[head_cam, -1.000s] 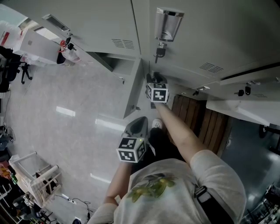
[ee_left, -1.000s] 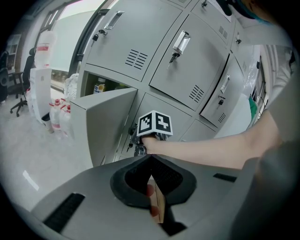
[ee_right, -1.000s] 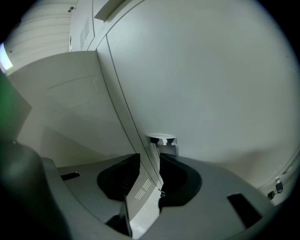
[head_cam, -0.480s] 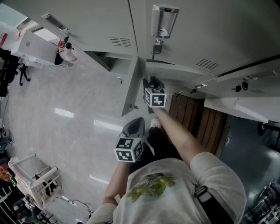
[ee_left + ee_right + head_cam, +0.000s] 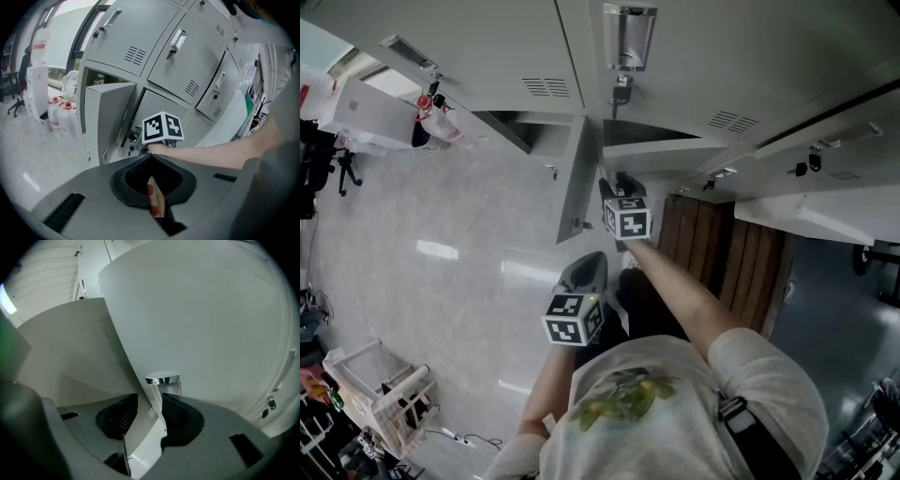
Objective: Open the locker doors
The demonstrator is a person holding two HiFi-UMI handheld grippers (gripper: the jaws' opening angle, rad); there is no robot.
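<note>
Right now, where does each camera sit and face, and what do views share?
Head view: on the person's head, steeply down at the lockers; shows forearms, left gripper, right gripper.
Left gripper view: on the left gripper, facing lockers past closed jaws; shows right forearm.
Right gripper view: on the right gripper, facing a locker door, its edge between jaws that have just been opening; no limbs.
Shared: head and left gripper views show the right gripper.

— What are you wearing?
— A pale T-shirt (image 5: 694, 394) with short sleeves, a yellow-green print (image 5: 619, 403) at six o'clock and a dark strap (image 5: 750, 433) at five.
— And the tools?
— My left gripper (image 5: 592, 261) and right gripper (image 5: 614, 183) have grey shells and black pads. Each carries a black-and-white marker cube (image 5: 574, 319).
</note>
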